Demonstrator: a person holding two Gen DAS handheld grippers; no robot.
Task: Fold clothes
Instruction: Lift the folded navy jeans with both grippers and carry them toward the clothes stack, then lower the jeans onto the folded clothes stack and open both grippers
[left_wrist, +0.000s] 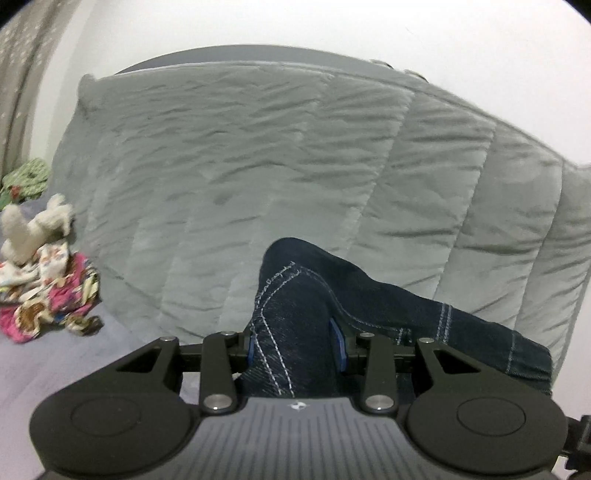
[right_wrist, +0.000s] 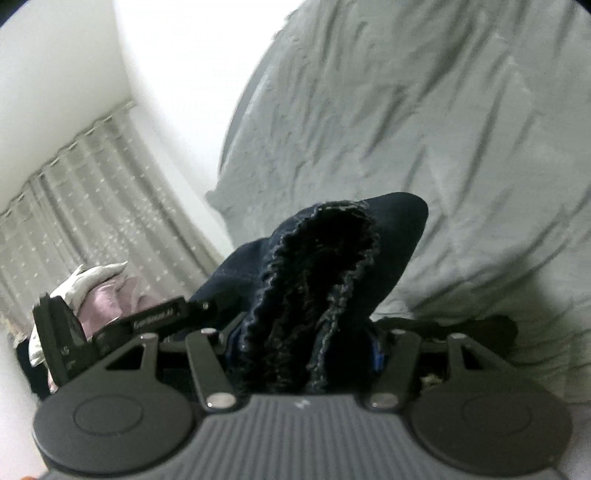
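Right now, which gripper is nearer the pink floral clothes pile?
Left. The pink floral pile lies just off the left gripper's left side; the right gripper, also gripping the jeans, is beyond the left one.

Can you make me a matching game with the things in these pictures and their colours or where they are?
Things:
1. jeans
2. quilt
3. fluffy toy
4. curtain

Descriptions:
A. white, lying on the pile of patterned clothes at the left
B. dark blue, pinched in both the left gripper and the right gripper
C. pale with small dots, hanging by the wall
D. grey and wrinkled, filling the background

Pairs: 1-B, 2-D, 3-A, 4-C
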